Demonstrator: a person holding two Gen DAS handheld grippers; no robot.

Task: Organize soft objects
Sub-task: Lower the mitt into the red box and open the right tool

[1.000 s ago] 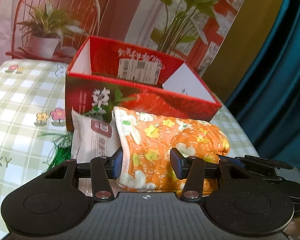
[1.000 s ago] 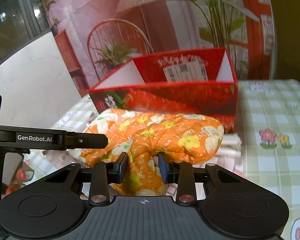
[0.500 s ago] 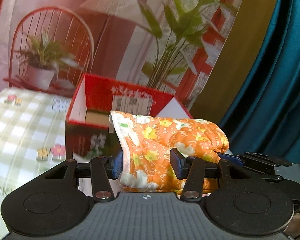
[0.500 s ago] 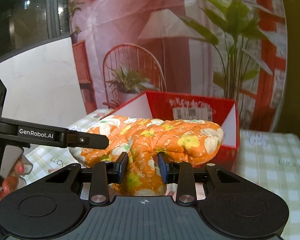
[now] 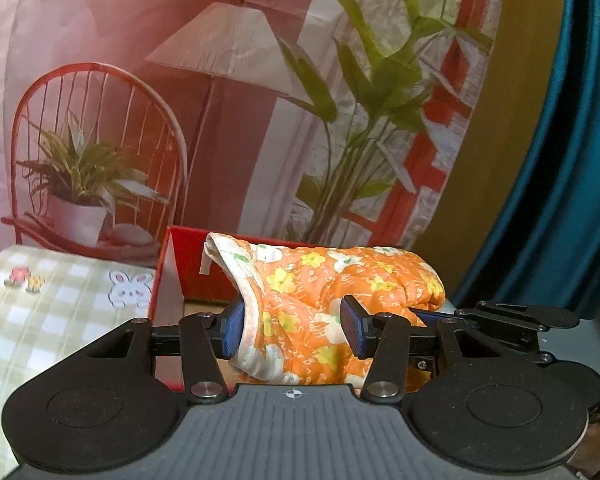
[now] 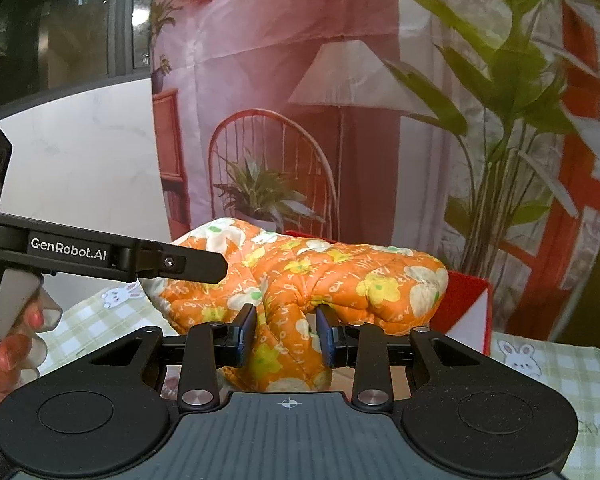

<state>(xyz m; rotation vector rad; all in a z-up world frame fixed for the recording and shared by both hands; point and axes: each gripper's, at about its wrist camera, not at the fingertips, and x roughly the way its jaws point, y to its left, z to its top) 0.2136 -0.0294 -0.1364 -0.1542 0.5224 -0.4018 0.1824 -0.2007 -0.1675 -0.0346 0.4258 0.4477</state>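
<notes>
Seen from the left wrist, the left gripper (image 5: 292, 330) pinches one end of the rolled orange floral quilt (image 5: 332, 300), its blue pads (image 5: 233, 332) pressed into the padding; gripping the roll at an end probably keeps it from unfurling while it is carried. The quilt hangs in the air just over the near edge of the open red box (image 5: 188, 268), which stands on the checked tablecloth (image 5: 40, 312), so the box looks like its destination. No writing is legible in this view. From the right wrist, the right gripper (image 6: 286, 334) is squeezed onto a bunched fold at the quilt's other end (image 6: 300, 280), sharing the load. Lettering on the left gripper's arm (image 6: 68, 250) reads "GenRobot.AI", the quilt carries small printed words too fine to read, and the tablecloth (image 6: 560, 364) shows partial letters, perhaps "CKY".
</notes>
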